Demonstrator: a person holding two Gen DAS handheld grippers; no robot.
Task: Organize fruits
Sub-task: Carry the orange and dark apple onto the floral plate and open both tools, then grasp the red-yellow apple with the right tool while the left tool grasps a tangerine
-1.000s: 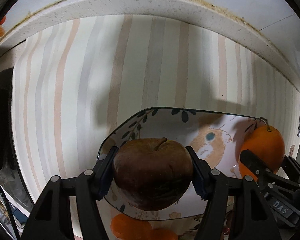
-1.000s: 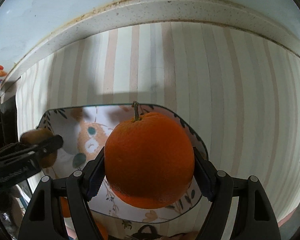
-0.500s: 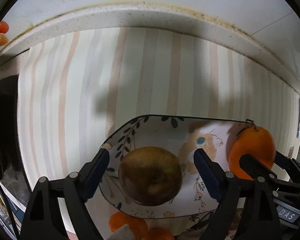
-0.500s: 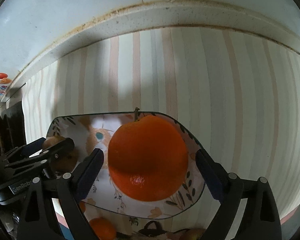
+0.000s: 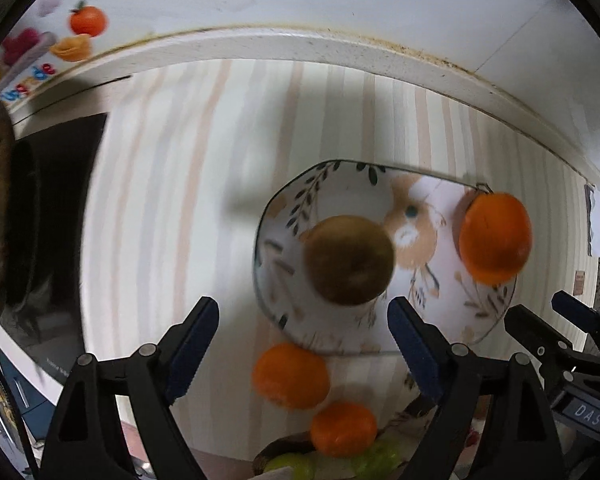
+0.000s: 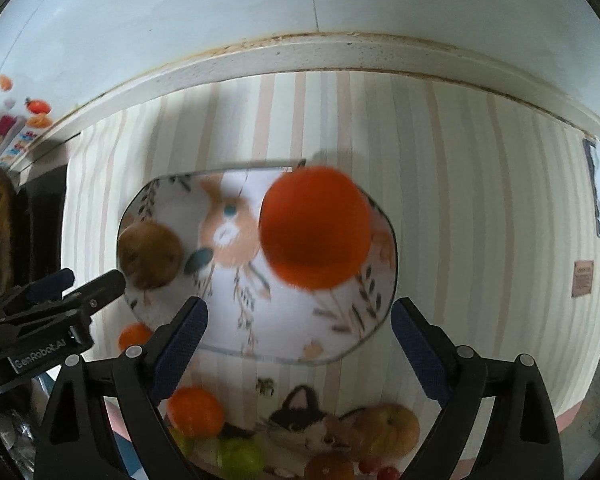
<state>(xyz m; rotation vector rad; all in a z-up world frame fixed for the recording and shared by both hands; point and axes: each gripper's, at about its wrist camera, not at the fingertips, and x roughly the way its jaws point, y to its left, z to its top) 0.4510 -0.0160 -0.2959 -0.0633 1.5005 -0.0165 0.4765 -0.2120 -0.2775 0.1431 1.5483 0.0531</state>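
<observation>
Two pairs of jaws stand released, empty; left gripper above the brown fruit, right gripper above the orange; both fruits lie apart on the plate; round fruit could roll off its shallow rim; at six o'clock, blurred tangerines and a cut-off bowl.

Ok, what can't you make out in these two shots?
- Green fruit, left wrist view: cut by the bottom edge, blurred.
- Dark object, left wrist view: cut by the left edge.
- Small red fruit, right wrist view: too small, at the edge.
- Wall label: text too small.
</observation>
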